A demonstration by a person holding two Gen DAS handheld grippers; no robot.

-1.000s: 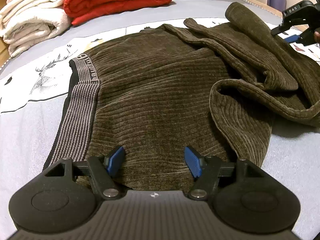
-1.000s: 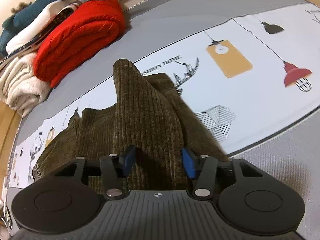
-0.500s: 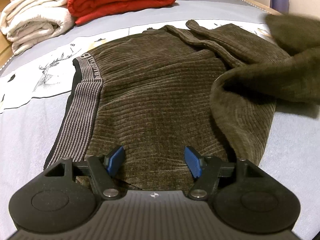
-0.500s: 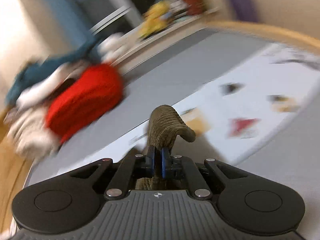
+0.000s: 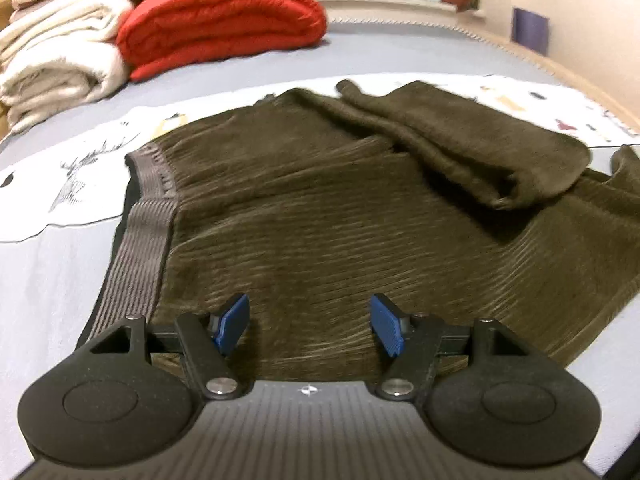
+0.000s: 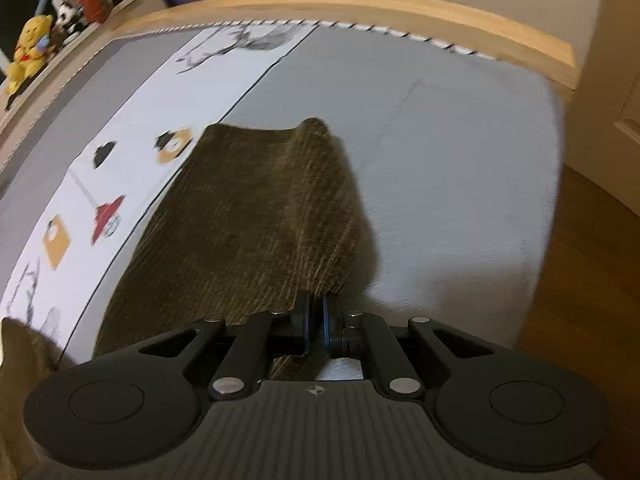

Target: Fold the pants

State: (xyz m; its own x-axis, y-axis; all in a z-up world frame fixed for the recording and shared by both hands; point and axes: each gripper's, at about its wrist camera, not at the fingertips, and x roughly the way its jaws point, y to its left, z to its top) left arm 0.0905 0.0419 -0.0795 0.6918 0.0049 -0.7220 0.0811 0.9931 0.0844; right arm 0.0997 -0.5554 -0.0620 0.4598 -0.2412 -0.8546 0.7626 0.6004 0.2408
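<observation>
Brown corduroy pants (image 5: 320, 208) lie on a bed, their grey striped waistband (image 5: 140, 220) at the left in the left wrist view. One leg (image 5: 472, 144) is folded back over the seat; the other runs off to the right. My left gripper (image 5: 312, 328) hovers open over the near edge of the pants, nothing between its blue pads. In the right wrist view my right gripper (image 6: 316, 320) is shut on the edge of a pant leg (image 6: 248, 216), which stretches away from it across the bed.
A red quilt (image 5: 224, 20) and cream blankets (image 5: 56, 64) are stacked at the head of the bed. The grey sheet has a white printed band (image 6: 132, 152). The wooden bed frame (image 6: 400, 12) and the floor (image 6: 592, 280) lie to the right. Soft toys (image 6: 28, 52) sit on a ledge.
My right gripper closed on the pant leg, swung round and pulled it out to the right across the bed. The leg bunched at the right now lies drawn out. My left gripper stayed open.
</observation>
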